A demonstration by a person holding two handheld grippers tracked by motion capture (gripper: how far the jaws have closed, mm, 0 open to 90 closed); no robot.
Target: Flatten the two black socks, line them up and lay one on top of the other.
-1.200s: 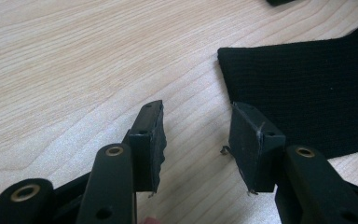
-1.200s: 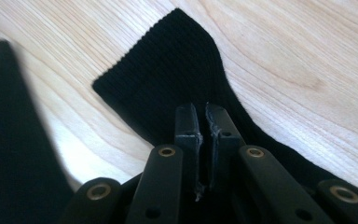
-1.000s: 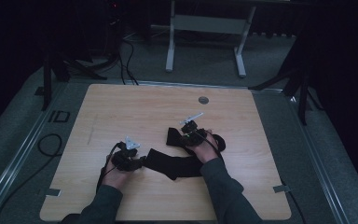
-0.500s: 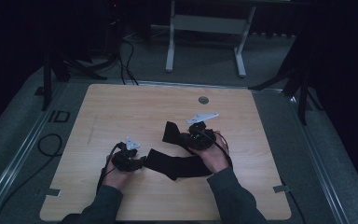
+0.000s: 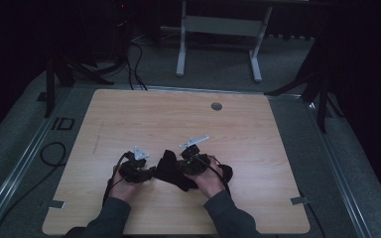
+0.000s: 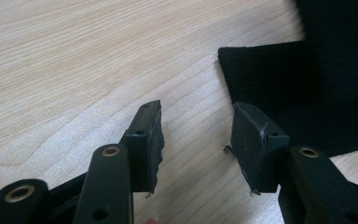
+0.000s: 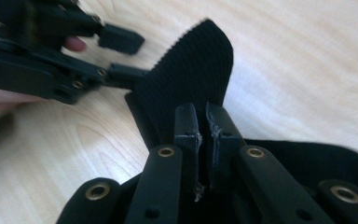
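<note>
Two grippers are working one black cloth point(image 5: 171, 171) near the table's point(image 5: 129, 114) front edge. Left gripper point(image 6: 196, 140) is sitting with jaws wide and empty beside a cloth corner; right gripper point(image 7: 203, 126) is pinching a fold, having drawn leftward, bunching the once-spread cloth, likely mid-fold. Beyond, bare wood is lying around a grommet point(image 5: 217, 106).

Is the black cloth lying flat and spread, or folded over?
Folded, partly lifted: the black cloth doubles over and rises from the table, pinched by the right gripper.
</note>
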